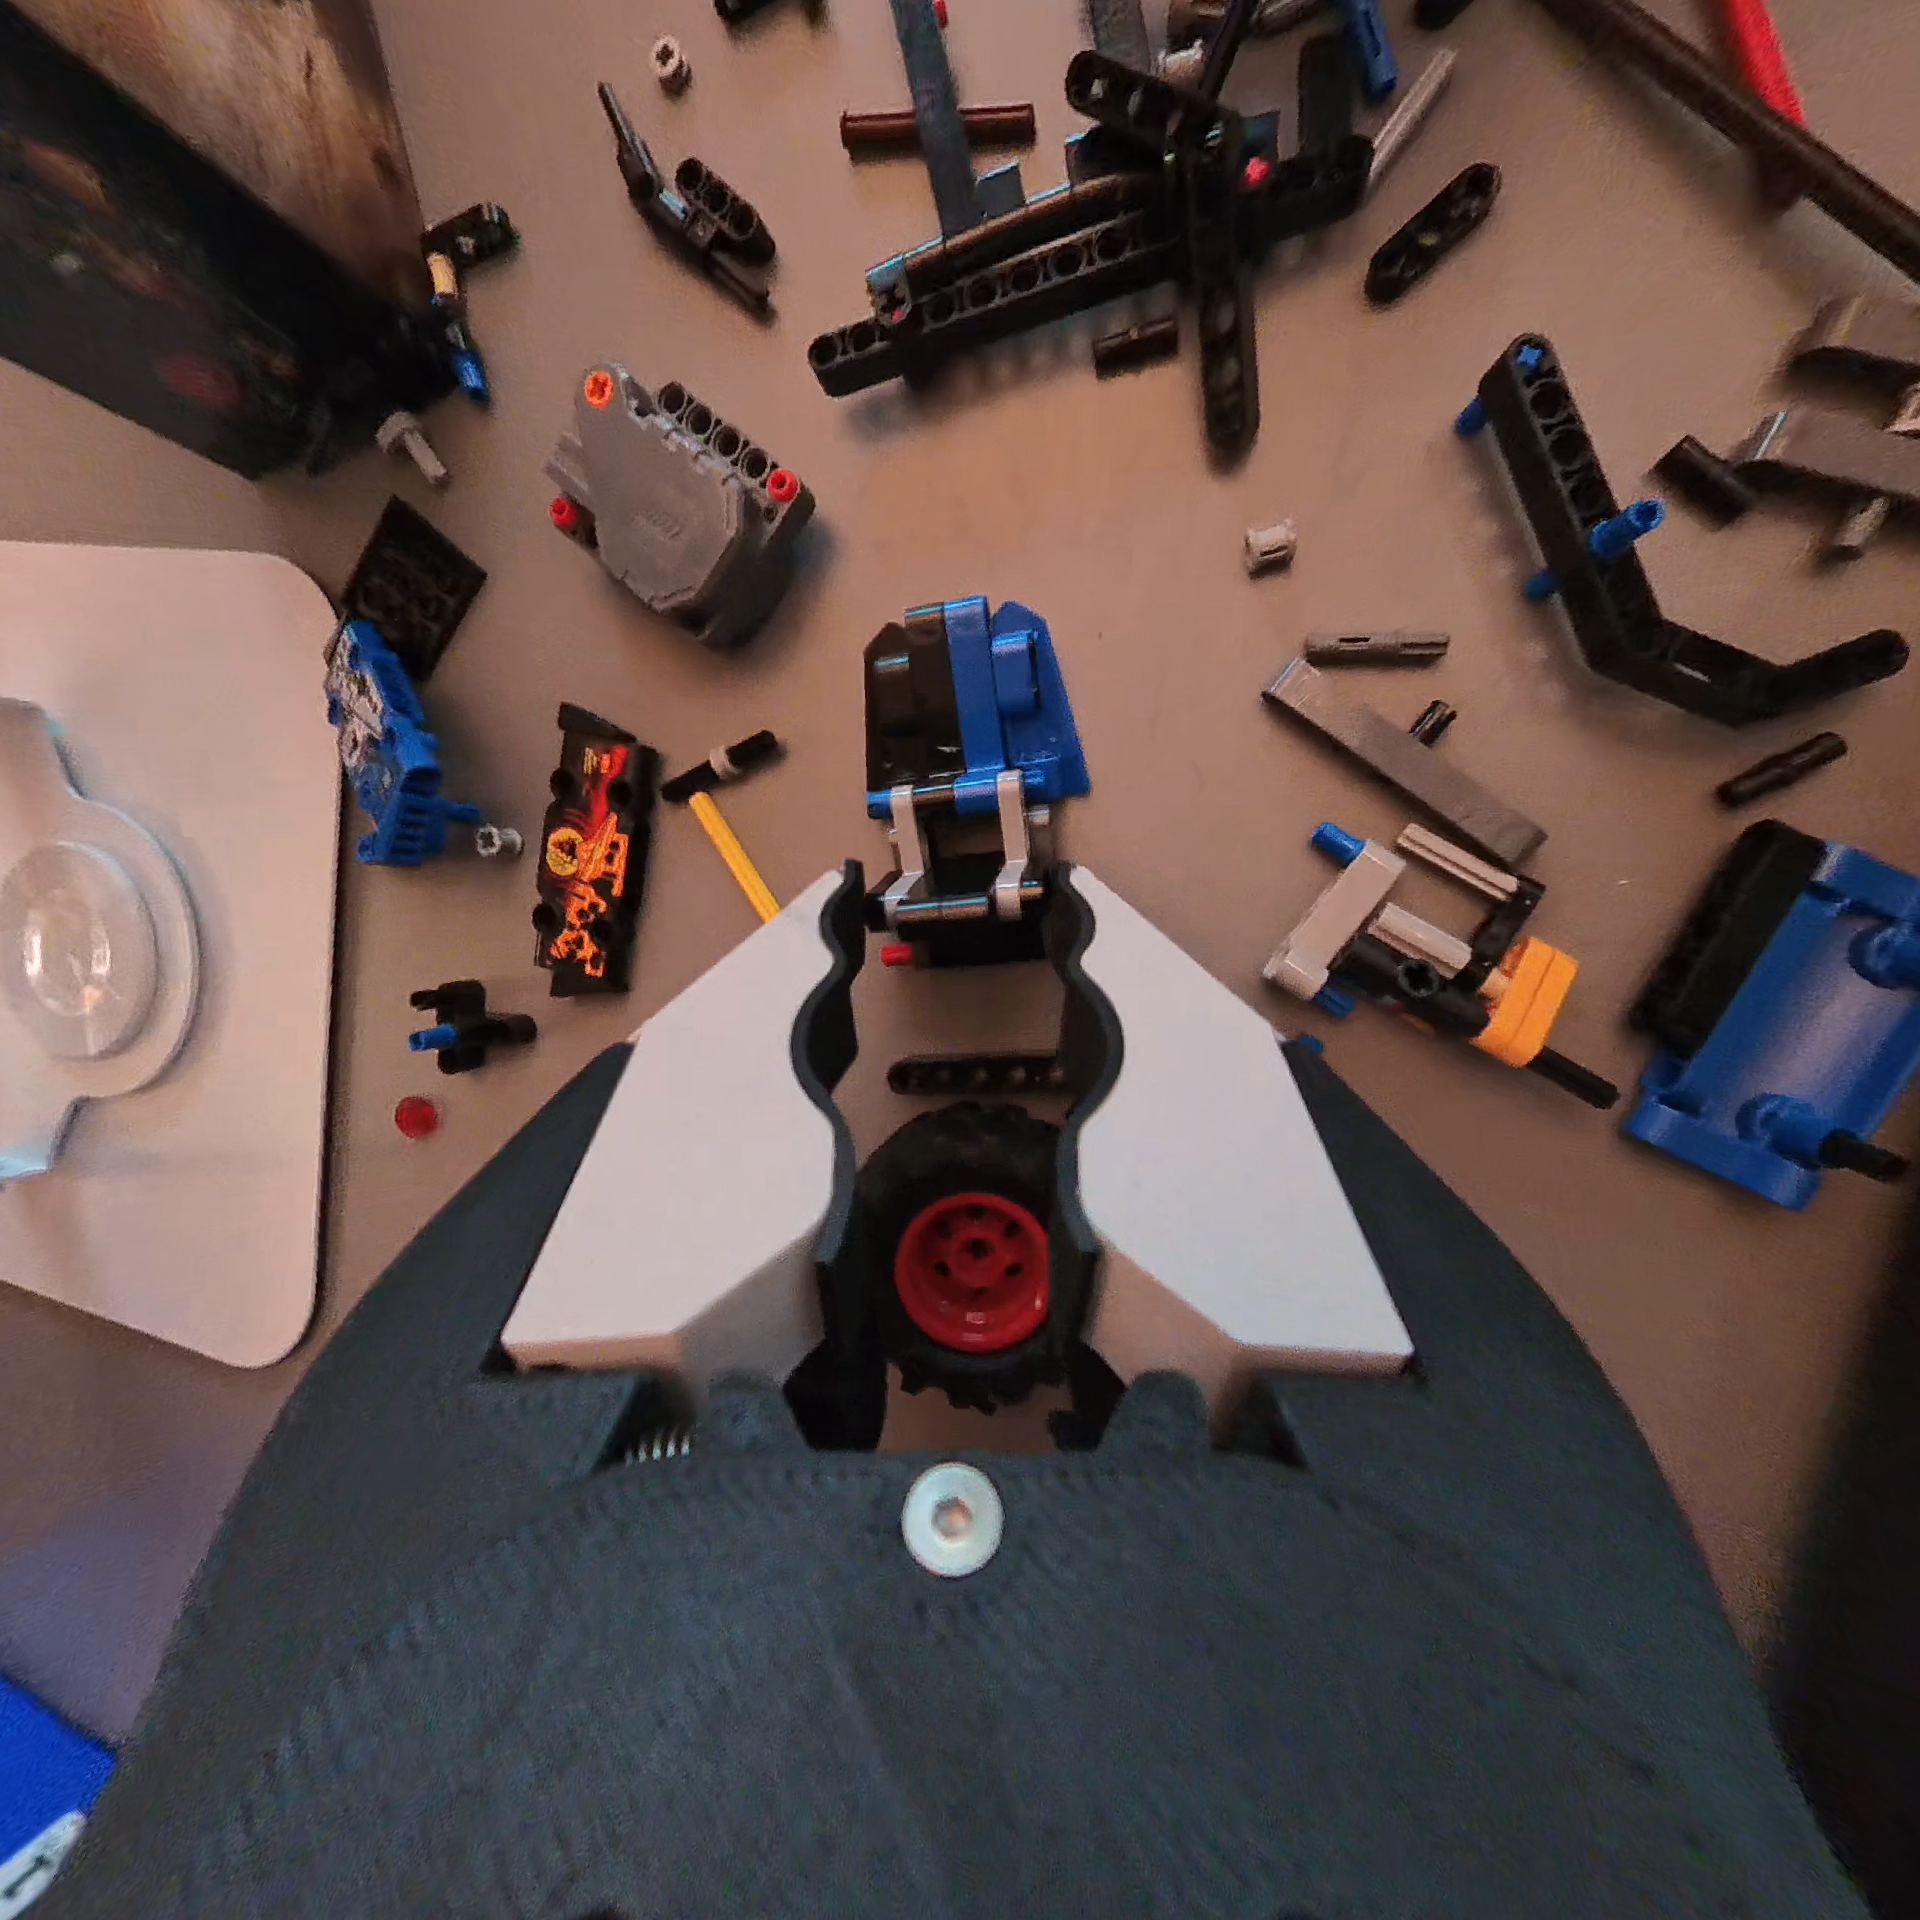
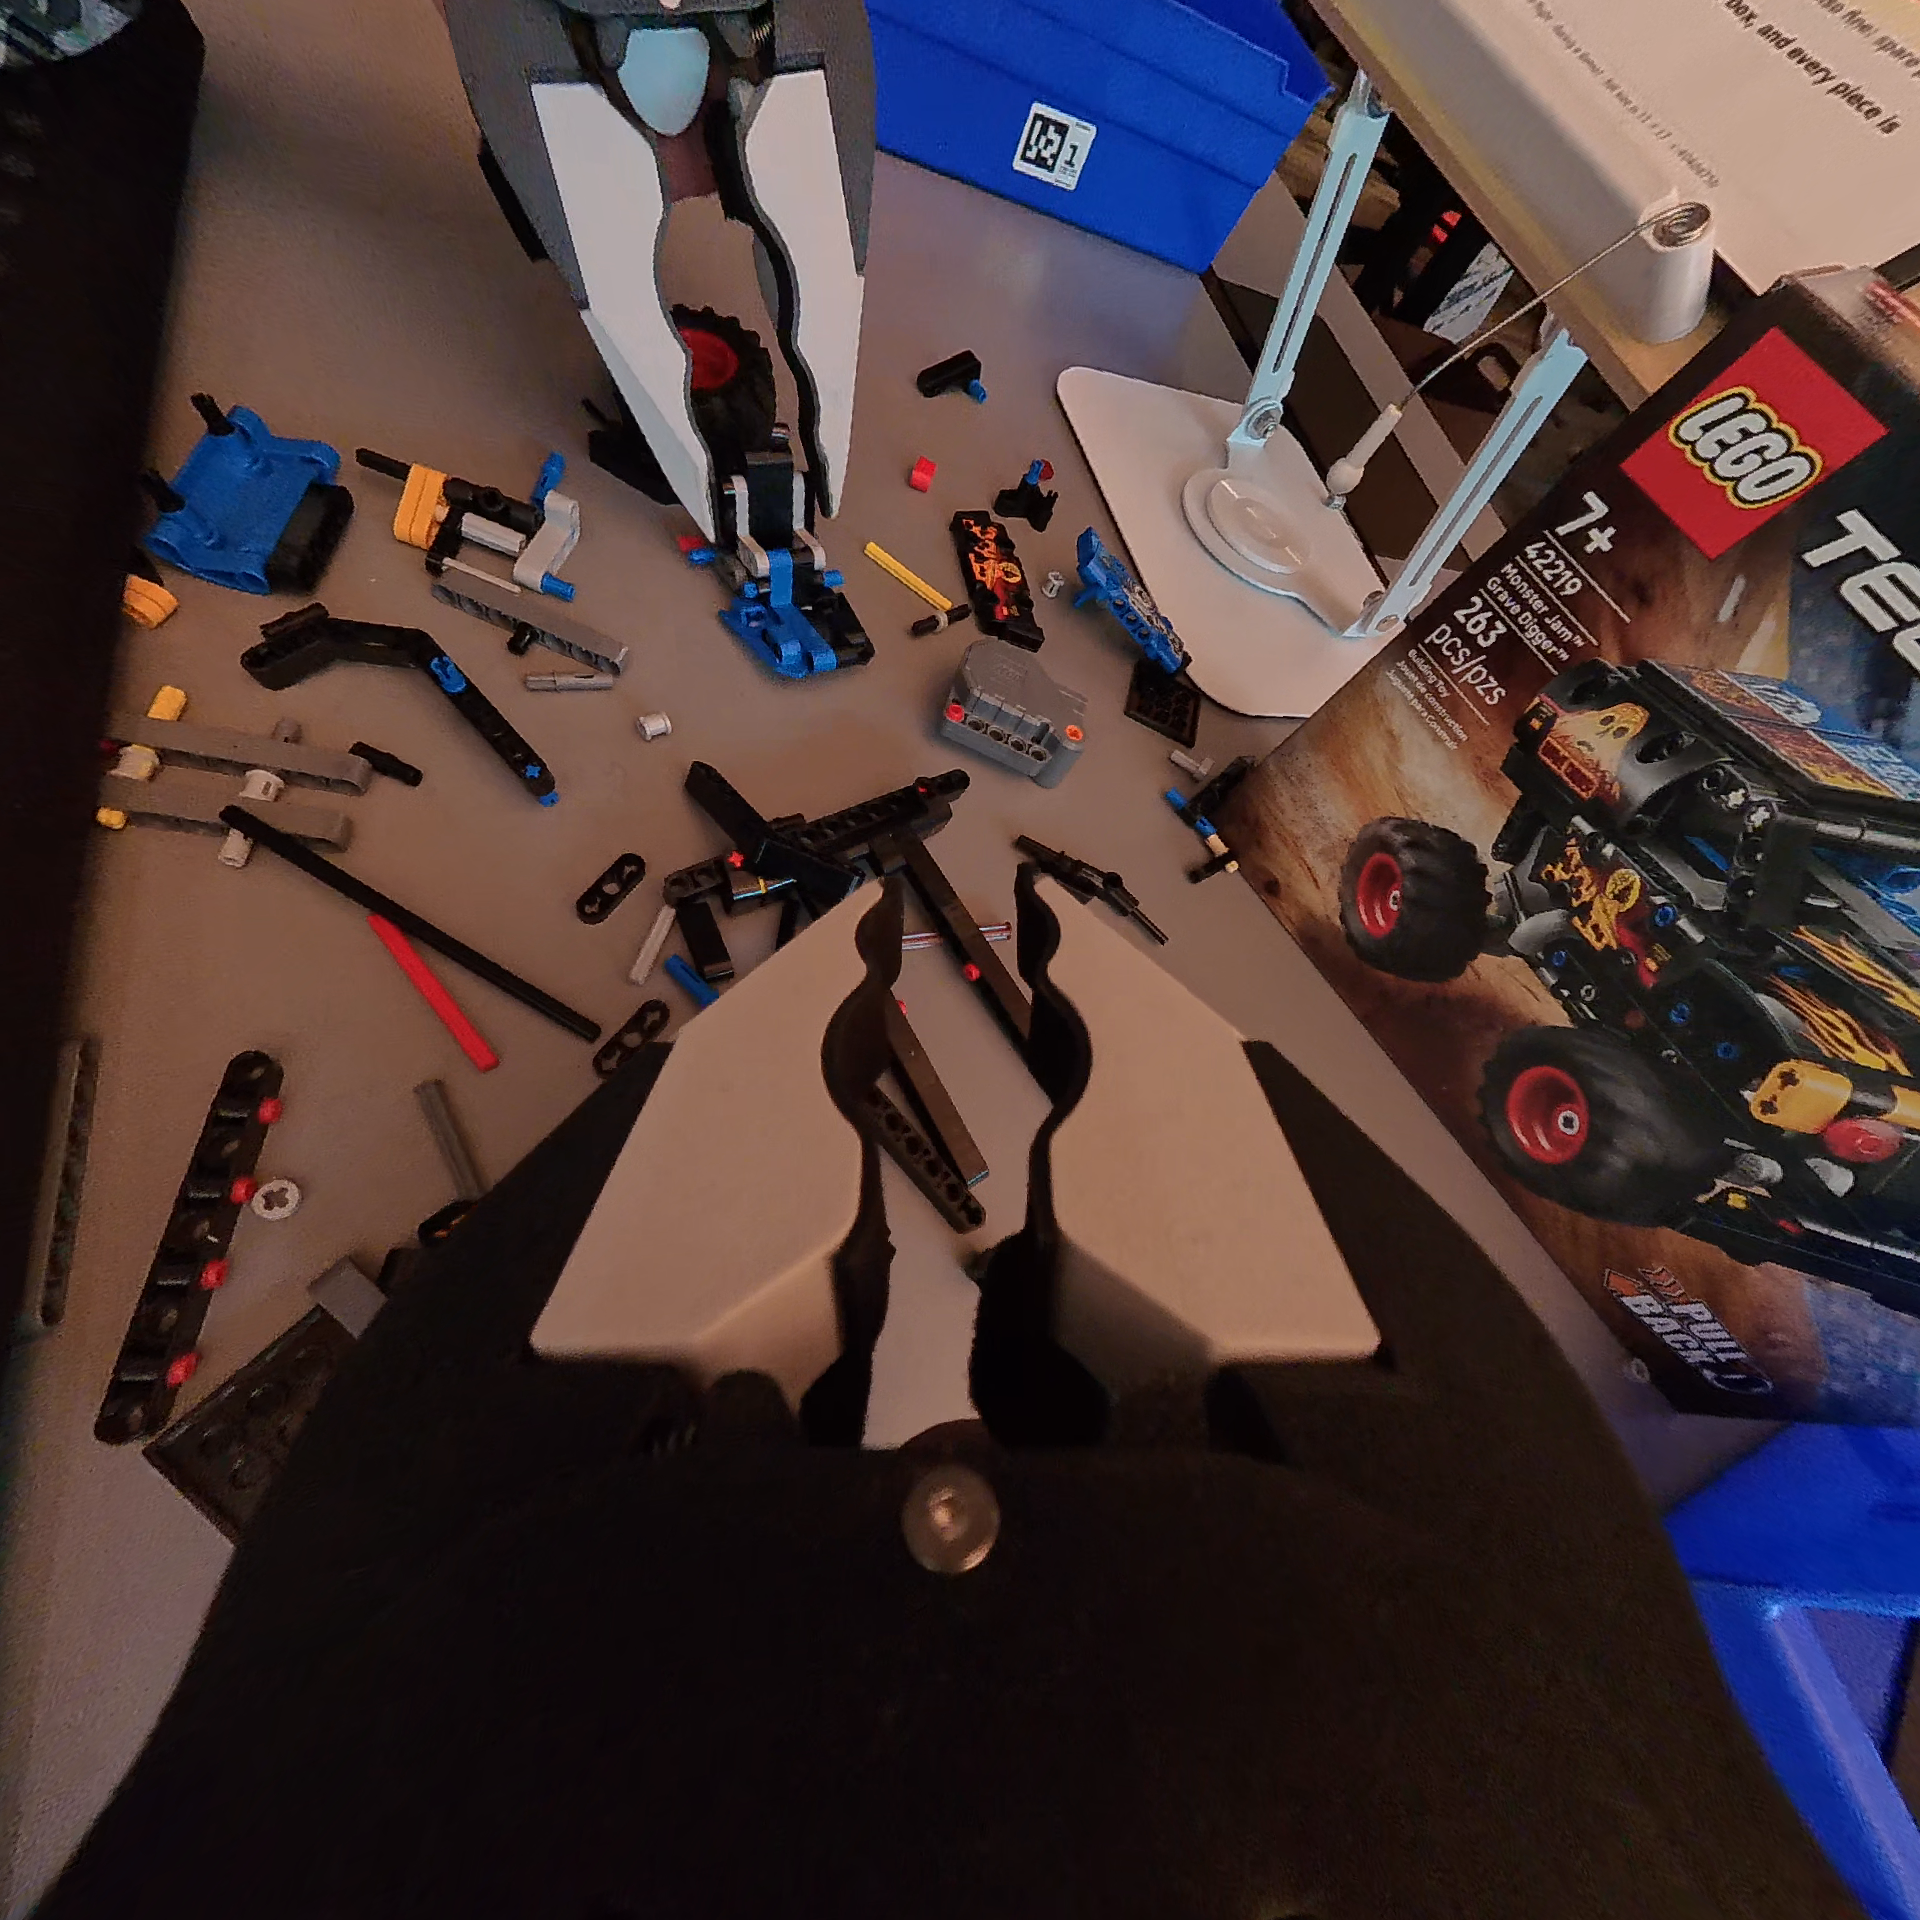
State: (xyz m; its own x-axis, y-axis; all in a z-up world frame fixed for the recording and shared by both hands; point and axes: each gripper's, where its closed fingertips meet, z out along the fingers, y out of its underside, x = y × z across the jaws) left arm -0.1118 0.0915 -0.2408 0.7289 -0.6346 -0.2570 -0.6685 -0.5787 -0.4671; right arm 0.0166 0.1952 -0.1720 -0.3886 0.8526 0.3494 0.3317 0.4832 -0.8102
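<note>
My left gripper (image 1: 961, 894) is shut on the near black end of a blue and black brick assembly (image 1: 977, 707), whose blue end rests on the grey table. It also shows in the right wrist view (image 2: 769, 509), pointing down at the assembly (image 2: 790, 623). A black wheel with a red hub (image 1: 971, 1273) lies on the table under the left fingers. My right gripper (image 2: 958, 888) is open and empty, hovering over a pile of black beams (image 2: 831, 842). A loose black beam (image 2: 925, 1153) lies below its fingers.
Loose bricks lie all over the table: a grey motor block (image 1: 675, 509), a blue panel part (image 1: 1787, 1018), an angled black beam (image 1: 1621, 582). A white lamp base (image 2: 1195, 499), a toy box (image 2: 1662, 831) and a blue bin (image 2: 1091, 104) stand along the edges. My right fingertips sit around 20 centimetres from my left ones.
</note>
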